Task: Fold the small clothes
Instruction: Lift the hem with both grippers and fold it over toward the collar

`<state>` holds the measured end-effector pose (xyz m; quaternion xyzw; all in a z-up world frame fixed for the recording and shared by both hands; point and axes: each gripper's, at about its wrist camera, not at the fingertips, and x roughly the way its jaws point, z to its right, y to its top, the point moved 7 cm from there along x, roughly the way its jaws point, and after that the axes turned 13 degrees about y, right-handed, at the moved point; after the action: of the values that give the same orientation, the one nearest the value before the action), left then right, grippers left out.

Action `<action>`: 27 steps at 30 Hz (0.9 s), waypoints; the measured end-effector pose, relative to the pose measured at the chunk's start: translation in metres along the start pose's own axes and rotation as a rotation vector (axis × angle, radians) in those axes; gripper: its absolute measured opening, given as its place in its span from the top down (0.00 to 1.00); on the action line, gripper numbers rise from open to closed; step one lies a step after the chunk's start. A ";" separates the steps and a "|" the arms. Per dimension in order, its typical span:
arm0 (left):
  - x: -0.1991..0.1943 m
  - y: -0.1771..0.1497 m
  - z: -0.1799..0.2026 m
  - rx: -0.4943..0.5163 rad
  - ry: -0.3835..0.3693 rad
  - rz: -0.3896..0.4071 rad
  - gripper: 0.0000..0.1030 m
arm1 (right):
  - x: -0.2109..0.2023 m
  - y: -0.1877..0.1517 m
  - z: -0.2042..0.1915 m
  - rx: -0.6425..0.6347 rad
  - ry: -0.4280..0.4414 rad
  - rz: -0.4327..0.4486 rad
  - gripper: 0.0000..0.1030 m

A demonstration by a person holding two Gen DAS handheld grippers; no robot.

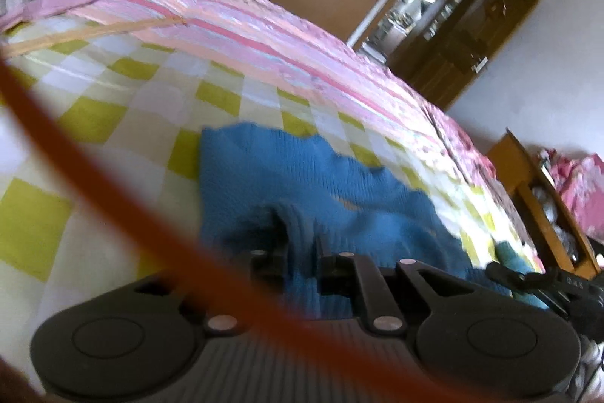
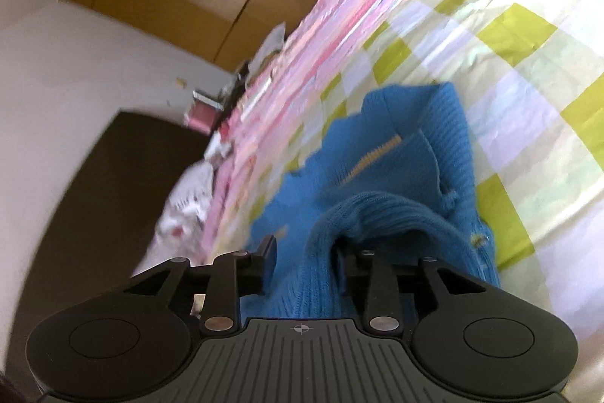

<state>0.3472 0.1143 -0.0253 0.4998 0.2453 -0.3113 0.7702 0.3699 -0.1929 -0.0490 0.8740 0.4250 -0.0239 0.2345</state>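
Left grip: my left gripper [image 1: 298, 252] has its fingers pinched on a bunched fold of the blue knit sweater [image 1: 302, 176]; the cloth fills the gap between them.
Right grip: my right gripper [image 2: 305, 259] is likewise clamped on a ribbed edge of the sweater [image 2: 377, 214], probably a cuff or hem, though I cannot tell which.
Where it lies: the rest of the garment is spread on the checked yellow-and-white sheet [image 1: 113, 93] of the bed, just ahead of both sets of fingers, with the pink striped quilt [image 1: 264, 25] beyond it.
Feel, as I judge it: soft, chunky knit, light but stretchy; it will sag and drag instead of holding a crease, and it won't slip out of the pads easily.
Detail to mind: a yellow zip [image 2: 373, 157] runs up the front; I'd keep it flat and inside the fold.
Where to hold: ribbed edges and corners, since they are thicker and stretch less than the body.
In my way: an orange cable [image 1: 113, 176] crosses the left view, blurred.
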 end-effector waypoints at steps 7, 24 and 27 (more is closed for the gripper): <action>-0.004 -0.018 0.015 0.106 -0.029 -0.075 0.80 | 0.004 -0.016 -0.007 -0.114 -0.073 -0.107 0.77; 0.025 0.050 -0.002 -0.207 -0.043 0.048 0.81 | 0.019 0.052 0.011 0.197 0.056 0.220 0.82; 0.029 0.053 -0.009 -0.244 -0.015 0.055 0.81 | 0.022 0.053 0.022 0.220 0.039 0.236 0.70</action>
<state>0.4052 0.1316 -0.0160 0.4067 0.2614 -0.2617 0.8353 0.4273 -0.2137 -0.0530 0.9386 0.3186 -0.0255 0.1302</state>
